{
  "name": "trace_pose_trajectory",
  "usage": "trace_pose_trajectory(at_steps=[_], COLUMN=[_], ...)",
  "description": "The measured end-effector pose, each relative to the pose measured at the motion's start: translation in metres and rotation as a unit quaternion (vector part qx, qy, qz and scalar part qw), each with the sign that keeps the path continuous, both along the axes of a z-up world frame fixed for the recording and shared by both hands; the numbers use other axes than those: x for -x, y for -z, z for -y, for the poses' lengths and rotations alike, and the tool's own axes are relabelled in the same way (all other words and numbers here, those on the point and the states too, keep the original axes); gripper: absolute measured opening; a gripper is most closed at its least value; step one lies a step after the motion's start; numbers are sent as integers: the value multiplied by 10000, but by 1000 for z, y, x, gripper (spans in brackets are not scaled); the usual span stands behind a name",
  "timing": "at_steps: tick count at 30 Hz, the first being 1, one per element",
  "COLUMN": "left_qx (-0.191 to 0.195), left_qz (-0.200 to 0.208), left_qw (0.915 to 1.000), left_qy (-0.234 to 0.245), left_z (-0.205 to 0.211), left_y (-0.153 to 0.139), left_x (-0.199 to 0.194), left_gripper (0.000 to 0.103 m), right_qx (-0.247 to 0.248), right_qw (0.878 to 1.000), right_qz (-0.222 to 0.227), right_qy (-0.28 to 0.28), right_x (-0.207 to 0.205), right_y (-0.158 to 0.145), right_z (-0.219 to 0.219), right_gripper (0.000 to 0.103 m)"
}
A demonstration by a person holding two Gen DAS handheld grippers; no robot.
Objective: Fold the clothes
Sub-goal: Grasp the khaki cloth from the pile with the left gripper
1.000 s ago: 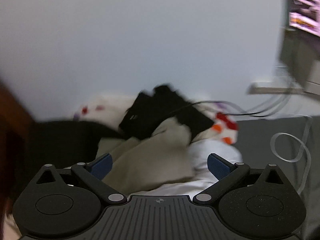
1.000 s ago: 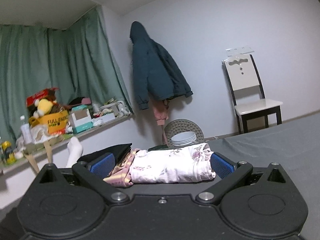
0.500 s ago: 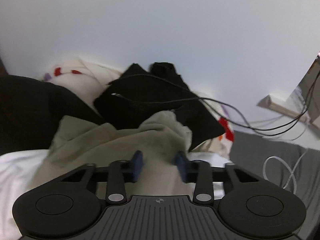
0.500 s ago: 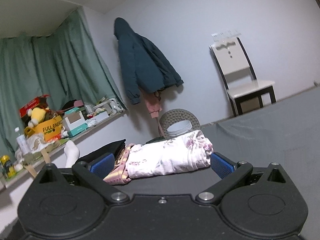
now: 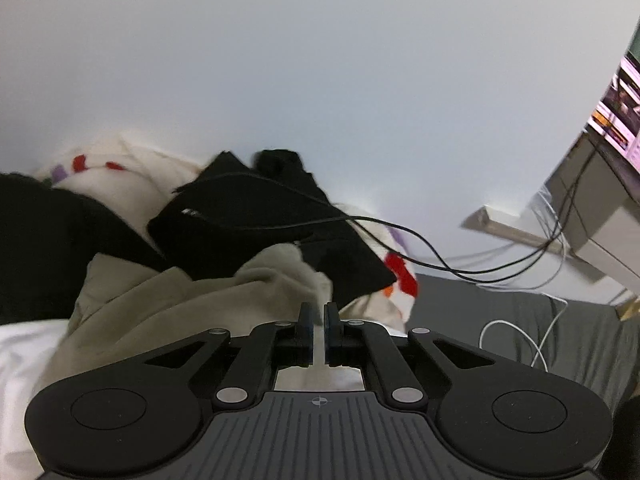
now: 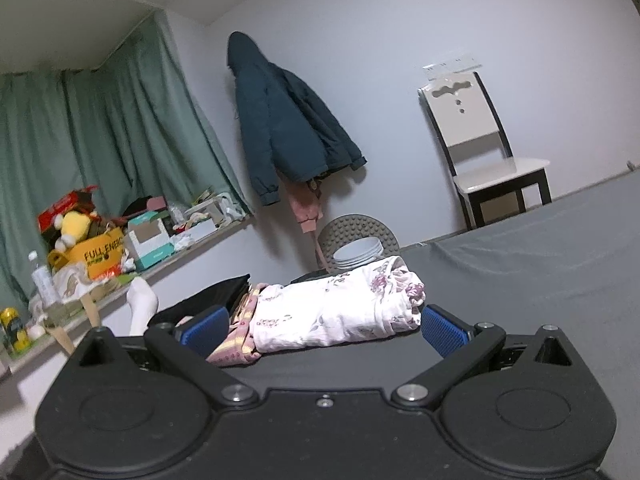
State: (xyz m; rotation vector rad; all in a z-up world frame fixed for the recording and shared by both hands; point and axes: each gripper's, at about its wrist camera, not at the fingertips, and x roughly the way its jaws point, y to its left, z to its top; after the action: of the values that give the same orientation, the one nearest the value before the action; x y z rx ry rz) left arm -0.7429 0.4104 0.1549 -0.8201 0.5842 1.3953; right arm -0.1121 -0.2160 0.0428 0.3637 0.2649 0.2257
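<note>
Left gripper point(image 5: 319, 312) clenched on beige garment point(image 5: 192, 304). Right gripper point(image 6: 320, 322) released, floral bundle point(image 6: 336, 308) seen between its jaws.

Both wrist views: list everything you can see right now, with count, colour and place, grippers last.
Beige garment: one, in the pile, left view.
Black garments: at least two, behind the beige one.
White spotted bedding: one, red and purple spots, by the wall.
Cables: black and white, right of the pile.
Monitor: one, lit, far right.
Floral folded garment: one, white-pink, on the grey bed.
Jacket: one, dark teal, hanging on the wall.
Chair: one, white and black.
Plates: white stack.
Curtain: green, left.
Cluttered sill: boxes, plush toy, bottle.
Sock: one, white.
Left gripper: shut on beige garment.
Right gripper: open.
</note>
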Motion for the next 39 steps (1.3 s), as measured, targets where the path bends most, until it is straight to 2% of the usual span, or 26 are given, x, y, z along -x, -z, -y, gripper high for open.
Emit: trace_pose_trajectory(at_steps=[3, 9, 11, 13, 14, 15, 16, 19, 20, 23, 26, 30, 32, 34, 39], left_qx=[21, 264, 309, 347, 290, 223, 219, 229, 307, 416, -12, 157, 289, 258, 265], left_qz=[-251, 73, 110, 144, 94, 36, -49, -316, -288, 140, 323, -4, 181, 463, -37], left_qw=[9996, 9991, 9990, 9988, 9989, 9990, 9989, 9981, 9981, 9985, 9988, 9986, 9989, 9985, 9996], left_qy=[-84, -334, -310, -314, -353, -396, -416, -468, -449, -314, -369, -506, -312, -148, 133], left_z=[-6, -9, -8, -7, -6, -5, -6, -11, -14, -20, -16, -19, -20, -18, -20], left_y=[3, 14, 14, 13, 11, 9, 9, 9, 11, 19, 16, 16, 18, 19, 22], left_x=[-5, 7, 9, 11, 11, 12, 11, 10, 11, 19, 30, 39, 42, 43, 29], left_gripper=[8, 9, 17, 46, 56, 72, 78, 78, 78, 78, 78, 78, 78, 78, 78], right_qx=[144, 119, 31, -65, -115, -168, -217, -342, -379, -469, -476, -462, -417, -370, -346], right_qw=[9998, 9997, 9999, 9999, 9999, 9998, 9997, 9993, 9992, 9987, 9986, 9987, 9989, 9991, 9992], right_qz=[93, 111, 59, -1, -31, -64, -90, -141, -159, -215, -228, -197, -193, -191, -190], right_qy=[-111, -186, -158, -131, -114, -94, -76, -35, -24, 3, 16, -3, -25, -43, -64], right_x=[2, 4, 2, 1, 0, 0, 0, -2, -2, -3, -3, -3, -3, -3, -2], right_y=[-3, -5, -4, -2, -1, -1, 0, 0, 0, 2, 2, 1, 1, 2, 1], right_z=[-3, -3, -1, 2, 3, 4, 5, 9, 10, 12, 12, 10, 8, 7, 7], right_gripper=[103, 103, 103, 103, 103, 103, 103, 103, 103, 103, 103, 103, 103, 103, 103])
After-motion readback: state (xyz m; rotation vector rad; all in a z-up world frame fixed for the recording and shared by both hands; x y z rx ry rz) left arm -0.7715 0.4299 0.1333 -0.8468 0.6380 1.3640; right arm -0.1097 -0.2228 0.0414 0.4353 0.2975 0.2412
